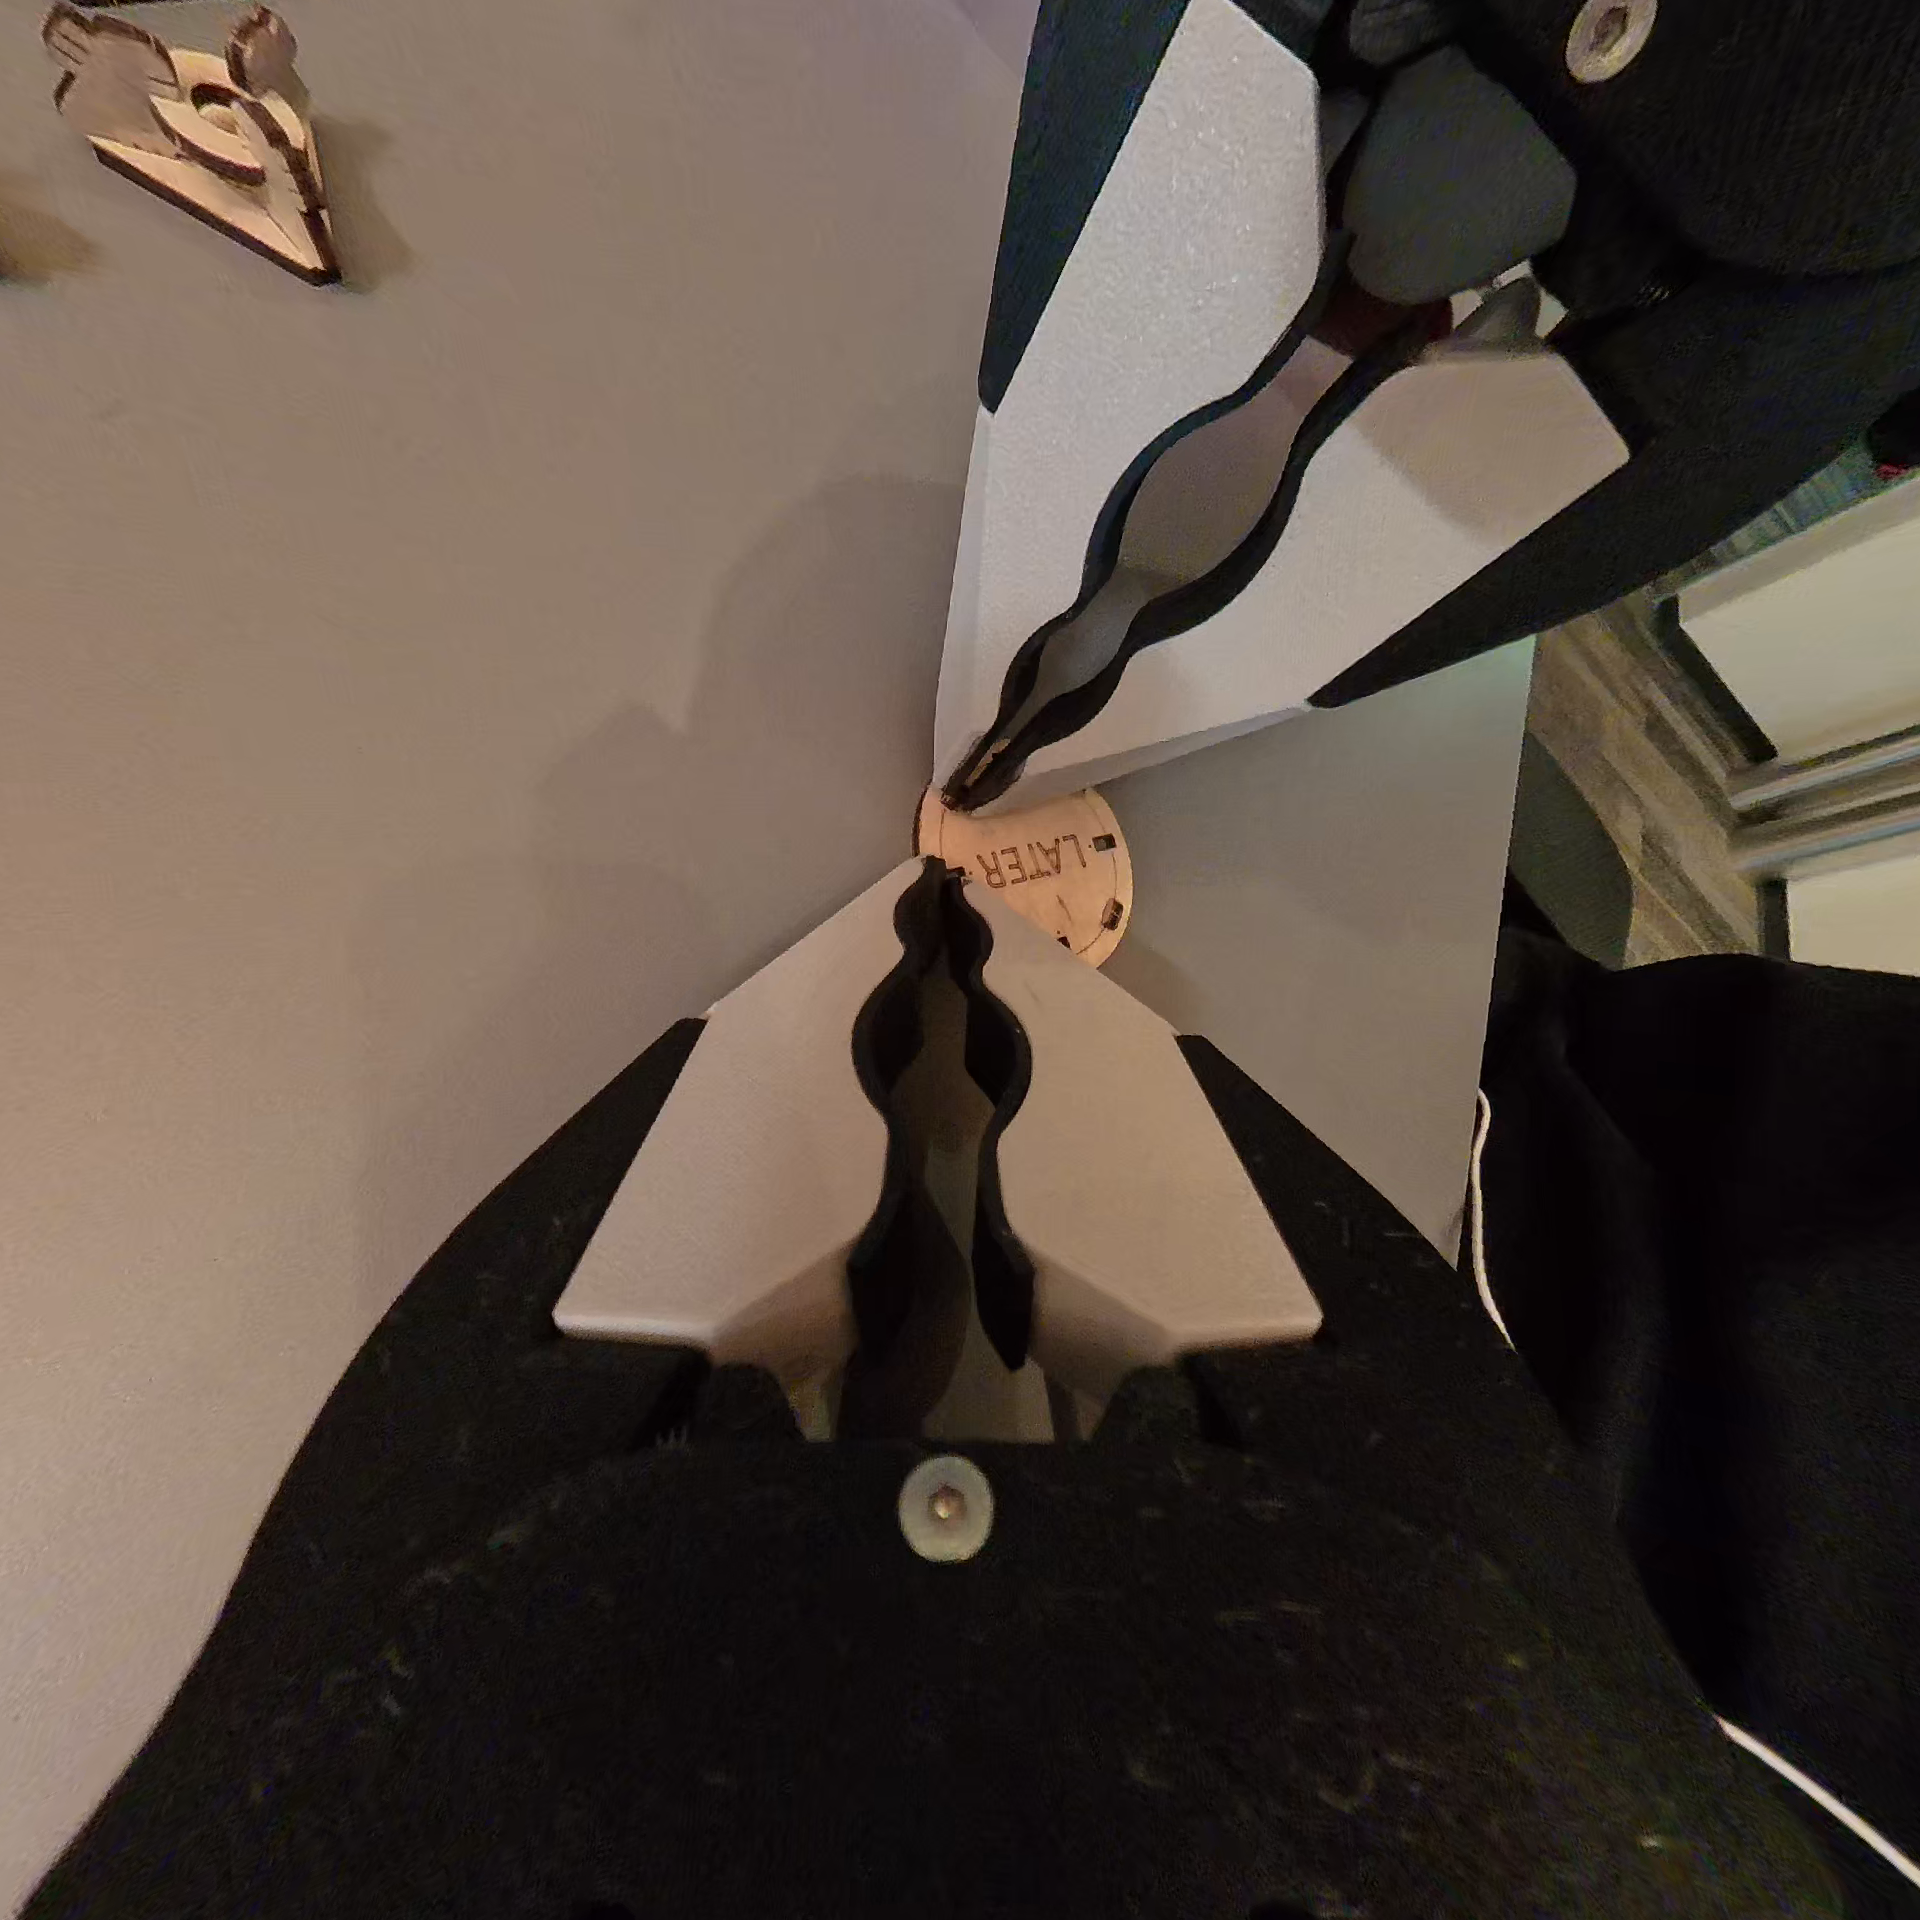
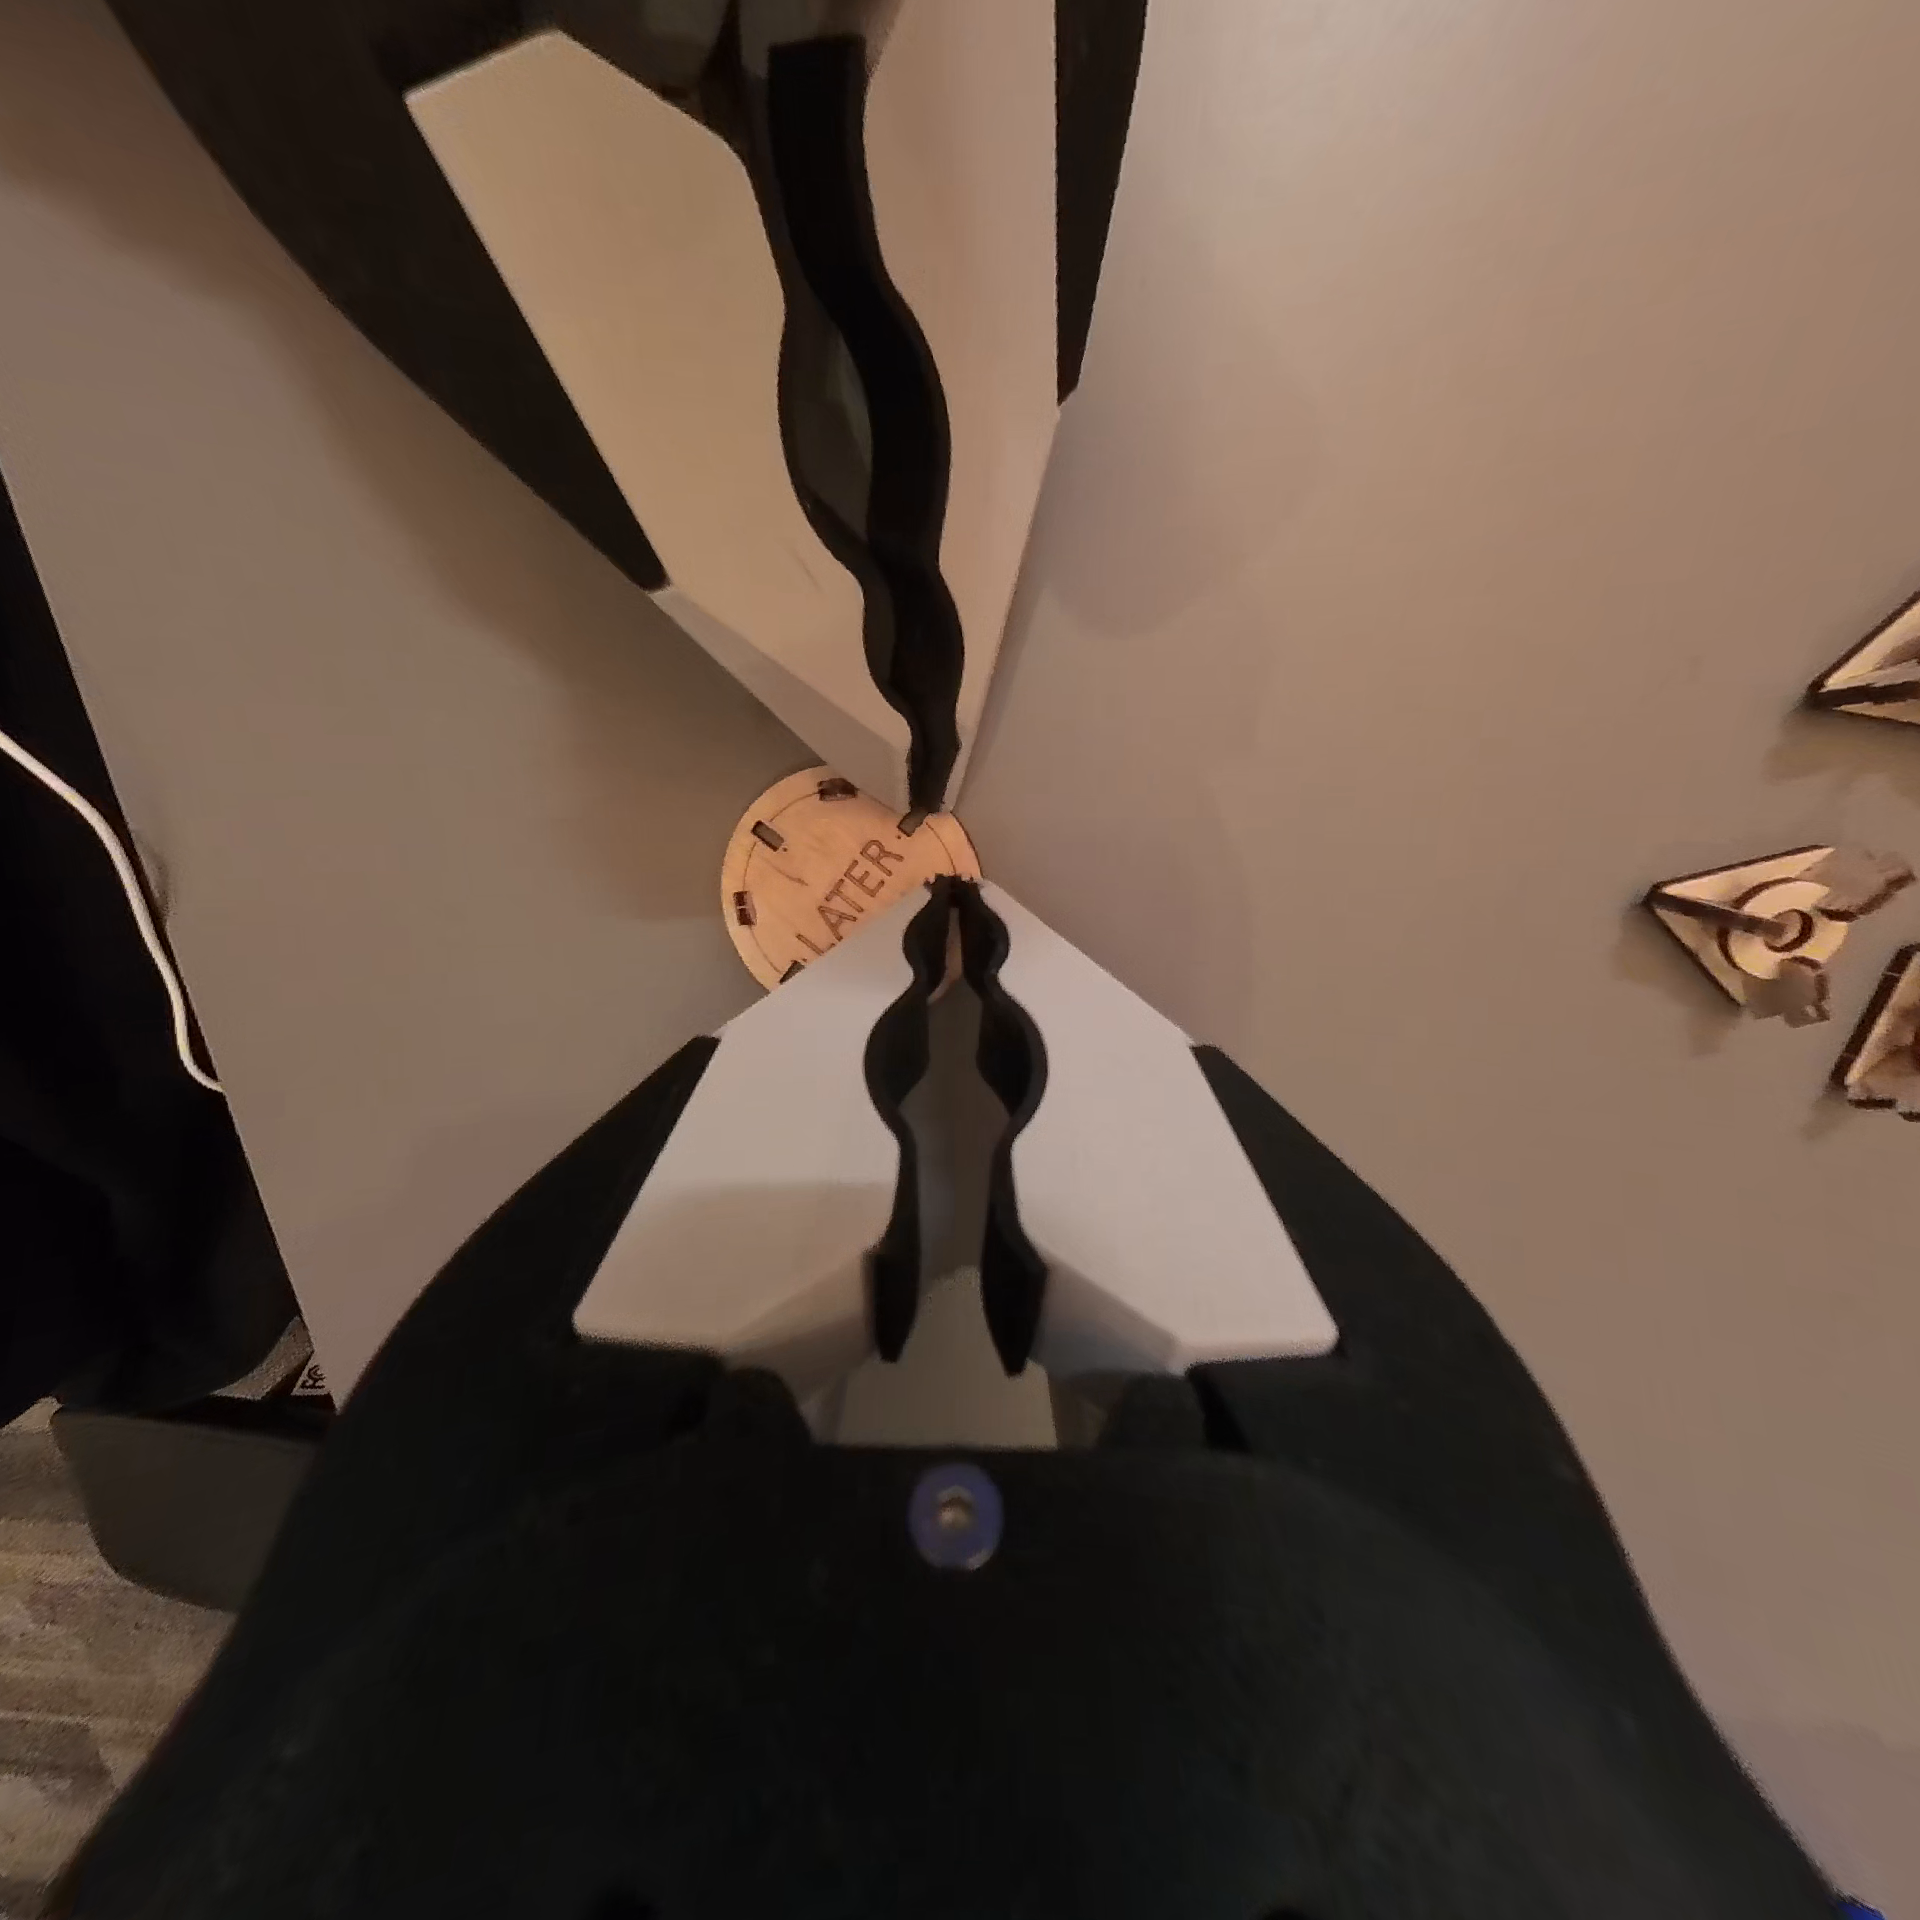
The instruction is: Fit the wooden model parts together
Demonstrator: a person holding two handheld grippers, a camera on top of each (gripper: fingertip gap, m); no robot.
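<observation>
A round wooden disc [image 1: 1039,878] with engraved lettering and small slots lies flat on the grey table [image 1: 468,623]. My left gripper [image 1: 943,868] is shut, and its tips touch the disc's left edge from the near side. My right gripper [image 1: 961,795] comes in from the upper right, also shut, with its tips on the disc's far edge. In the right wrist view the disc [image 2: 821,883] lies just left of my right gripper's shut tips [image 2: 951,885], and the left gripper [image 2: 925,805] meets it from above. Nothing shows between either pair of pads.
A triangular wooden piece [image 1: 208,156] lies at the far left of the table. Three more such pieces [image 2: 1756,920] lie at the right in the right wrist view. The table's edge [image 1: 1496,935] runs close to the disc, with black cloth [image 1: 1714,1247] and a white cord [image 1: 1481,1195] beyond it.
</observation>
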